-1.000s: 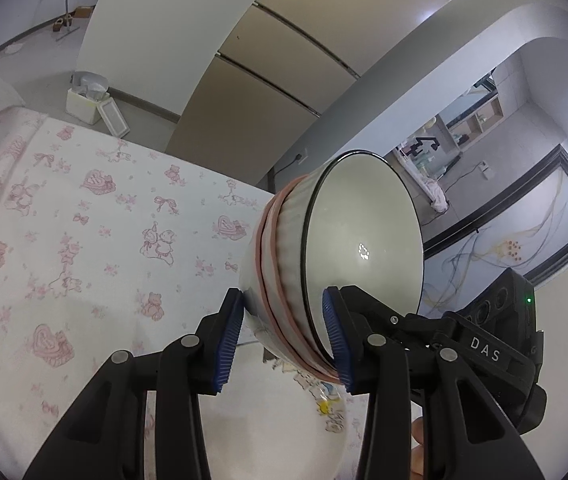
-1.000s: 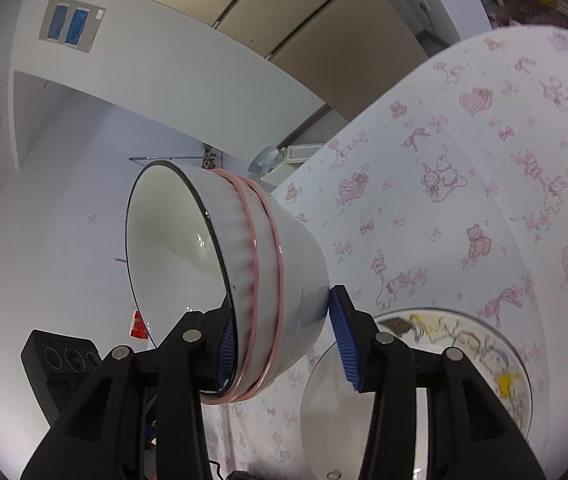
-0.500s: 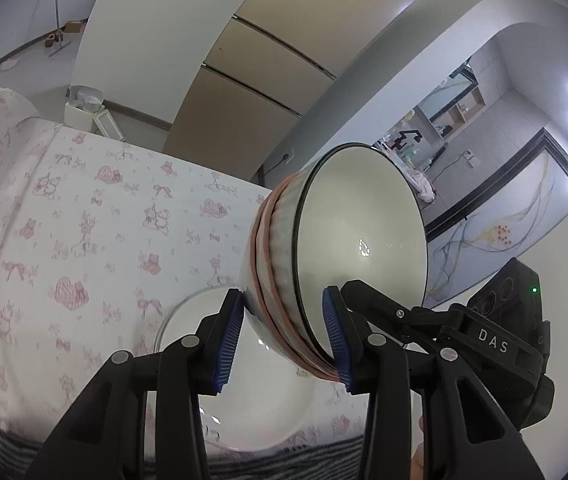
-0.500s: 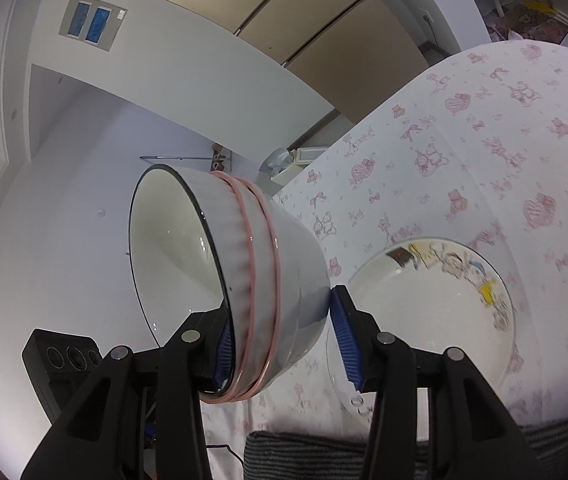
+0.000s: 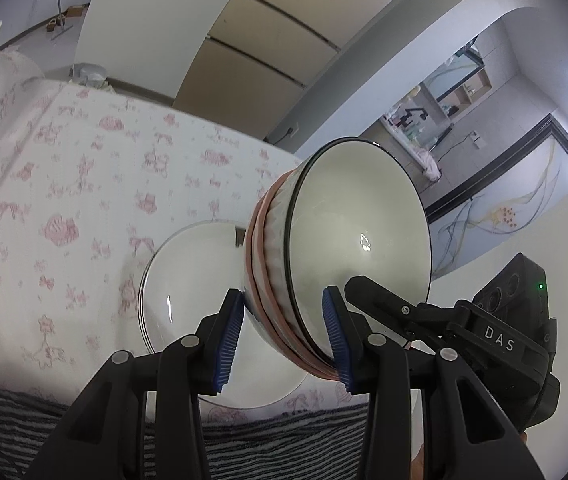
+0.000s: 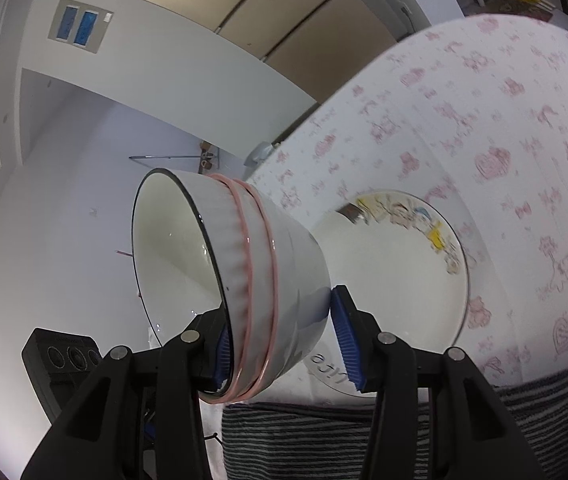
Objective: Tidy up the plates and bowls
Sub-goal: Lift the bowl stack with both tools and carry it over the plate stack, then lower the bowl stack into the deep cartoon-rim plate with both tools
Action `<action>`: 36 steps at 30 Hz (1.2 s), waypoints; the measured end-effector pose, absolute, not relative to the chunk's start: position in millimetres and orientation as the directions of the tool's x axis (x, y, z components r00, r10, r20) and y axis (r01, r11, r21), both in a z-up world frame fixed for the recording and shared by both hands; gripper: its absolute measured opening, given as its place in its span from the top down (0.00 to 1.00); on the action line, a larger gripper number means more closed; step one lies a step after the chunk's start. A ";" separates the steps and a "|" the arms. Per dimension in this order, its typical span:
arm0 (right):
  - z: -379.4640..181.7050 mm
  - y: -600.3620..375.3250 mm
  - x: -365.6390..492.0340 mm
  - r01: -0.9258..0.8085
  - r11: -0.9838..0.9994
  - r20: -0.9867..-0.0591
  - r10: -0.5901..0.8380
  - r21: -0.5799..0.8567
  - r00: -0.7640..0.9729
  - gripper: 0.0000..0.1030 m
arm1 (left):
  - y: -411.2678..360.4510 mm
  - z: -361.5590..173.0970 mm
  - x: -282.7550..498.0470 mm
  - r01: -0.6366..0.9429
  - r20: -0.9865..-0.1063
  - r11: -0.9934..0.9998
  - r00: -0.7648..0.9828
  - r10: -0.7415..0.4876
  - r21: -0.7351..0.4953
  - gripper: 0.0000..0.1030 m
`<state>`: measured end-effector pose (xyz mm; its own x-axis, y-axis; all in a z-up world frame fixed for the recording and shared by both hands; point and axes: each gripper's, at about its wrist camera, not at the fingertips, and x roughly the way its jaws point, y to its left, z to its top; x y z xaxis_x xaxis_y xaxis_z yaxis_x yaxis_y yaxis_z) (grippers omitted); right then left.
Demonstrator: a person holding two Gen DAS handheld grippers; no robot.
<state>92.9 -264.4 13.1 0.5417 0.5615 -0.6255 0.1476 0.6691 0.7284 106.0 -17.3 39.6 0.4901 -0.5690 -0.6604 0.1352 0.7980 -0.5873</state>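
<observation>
Two grippers share one load: the left gripper point(image 5: 282, 338) and the right gripper point(image 6: 284, 338) each stand partly closed on opposite sides of the same bowl point(image 5: 347, 256), one blue pad inside the rim and the other against the outer wall, so the wall is pinched between them. In the right wrist view the outer pad sits at the edge of the bowl's base, and whether it presses firmly there is hard to tell. Carried on its side, the bowl hangs clear above the plate point(image 6: 395, 280), a white dish with a cartoon print that lies on the pink-patterned tablecloth point(image 5: 84, 184) near the table's front edge. It looks like glazed ceramic: stiff, fairly heavy for a rim pinch, slick on the glaze and likely to chip or break if it drops or knocks the plate. Its fluted outer wall and two pink bands offer the pads somewhat more bite than the smooth inside. Taking it at the rim on opposite sides seems sound; lowering it squarely and gently would suit it best.
</observation>
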 end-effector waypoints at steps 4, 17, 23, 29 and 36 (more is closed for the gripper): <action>-3.1 -264.6 92.3 0.157 0.672 -0.637 0.565 0.724 0.524 0.56 | -16.8 25.8 104.3 0.124 -0.677 0.804 0.474 -0.563 -0.582 0.58; -34.3 -255.5 101.0 0.153 0.646 -0.630 0.618 0.748 0.470 0.50 | -10.6 6.0 112.8 0.098 -0.704 0.821 0.464 -0.537 -0.562 0.58; -41.8 -255.3 102.5 0.158 0.646 -0.635 0.622 0.747 0.458 0.48 | -10.7 -1.8 116.8 0.090 -0.710 0.822 0.458 -0.535 -0.562 0.58; -50.7 -255.9 105.1 0.174 0.642 -0.640 0.622 0.746 0.451 0.48 | -15.0 -8.4 119.9 0.090 -0.723 0.833 0.453 -0.522 -0.546 0.58; -58.3 -259.5 107.7 0.191 0.647 -0.653 0.614 0.739 0.444 0.48 | -17.8 -22.7 124.9 0.081 -0.734 0.831 0.427 -0.528 -0.551 0.58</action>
<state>107.7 -259.5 -58.3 0.4441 0.6140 -0.6525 0.1912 0.6466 0.7385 124.9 -17.8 -22.7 0.4272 -0.5283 -0.7337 0.0815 0.8307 -0.5507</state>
